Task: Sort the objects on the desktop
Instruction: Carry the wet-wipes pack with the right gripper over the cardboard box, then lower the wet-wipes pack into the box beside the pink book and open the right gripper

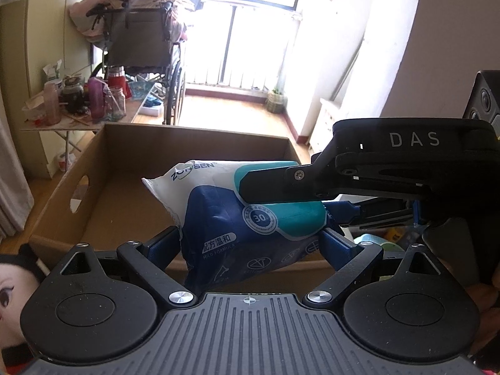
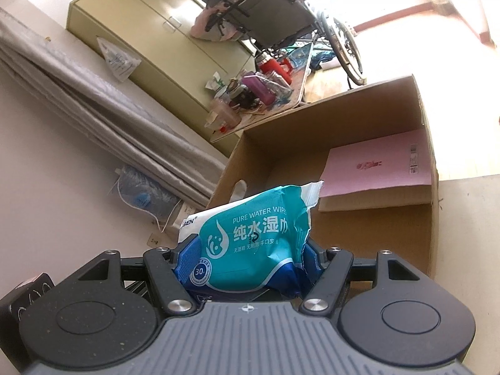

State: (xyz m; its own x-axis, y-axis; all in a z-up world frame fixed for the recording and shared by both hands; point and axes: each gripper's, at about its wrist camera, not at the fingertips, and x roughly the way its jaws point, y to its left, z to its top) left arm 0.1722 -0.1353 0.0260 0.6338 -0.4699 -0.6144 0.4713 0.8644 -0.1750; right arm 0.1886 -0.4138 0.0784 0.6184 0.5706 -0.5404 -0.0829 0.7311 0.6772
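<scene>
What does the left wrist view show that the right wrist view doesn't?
Only the left wrist view shows the doll's face at the lower left and the right hand-held gripper seen from outside, clamped on the pack. Only the right wrist view shows the pink folder inside the box. Both show the wet wipes pack held by both grippers, the left hand-held gripper, and the cardboard box.

Sunlight floods through a tall barred window [image 1: 250, 25] onto a wooden floor [image 1: 231, 115]; a loaded wheelchair [image 1: 140, 47] stands beside a cluttered folding table [image 1: 78, 118] and olive cabinet [image 2: 150, 37].
</scene>
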